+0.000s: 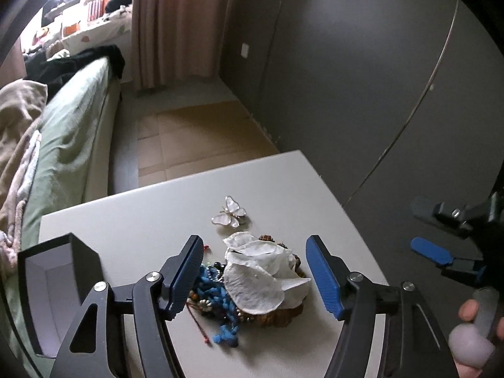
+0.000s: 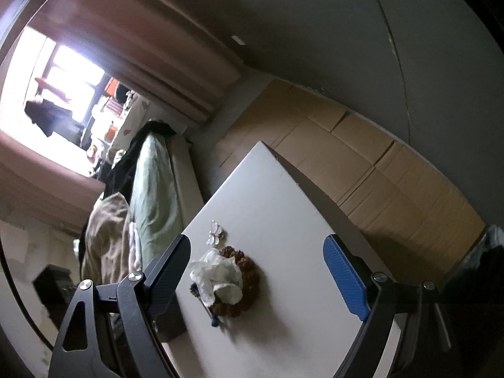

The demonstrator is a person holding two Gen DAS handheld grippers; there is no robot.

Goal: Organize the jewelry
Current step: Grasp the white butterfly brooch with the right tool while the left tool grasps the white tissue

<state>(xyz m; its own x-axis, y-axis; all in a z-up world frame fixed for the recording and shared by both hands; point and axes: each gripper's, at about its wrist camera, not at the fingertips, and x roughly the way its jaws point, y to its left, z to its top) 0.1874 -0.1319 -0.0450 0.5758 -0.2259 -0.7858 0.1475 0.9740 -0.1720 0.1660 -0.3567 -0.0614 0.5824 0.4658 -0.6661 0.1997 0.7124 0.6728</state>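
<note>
Low in the left wrist frame, the left gripper (image 1: 255, 278) stands with its jaws apart around a jewelry pile (image 1: 249, 283) on the white table (image 1: 151, 214), pads clear of it. Just above the pile lies a butterfly brooch (image 1: 230, 211), and a black box (image 1: 53, 286) sits at lower left. At the frame's right edge, the right gripper (image 1: 426, 230) hangs spread and empty beside the table.
</note>
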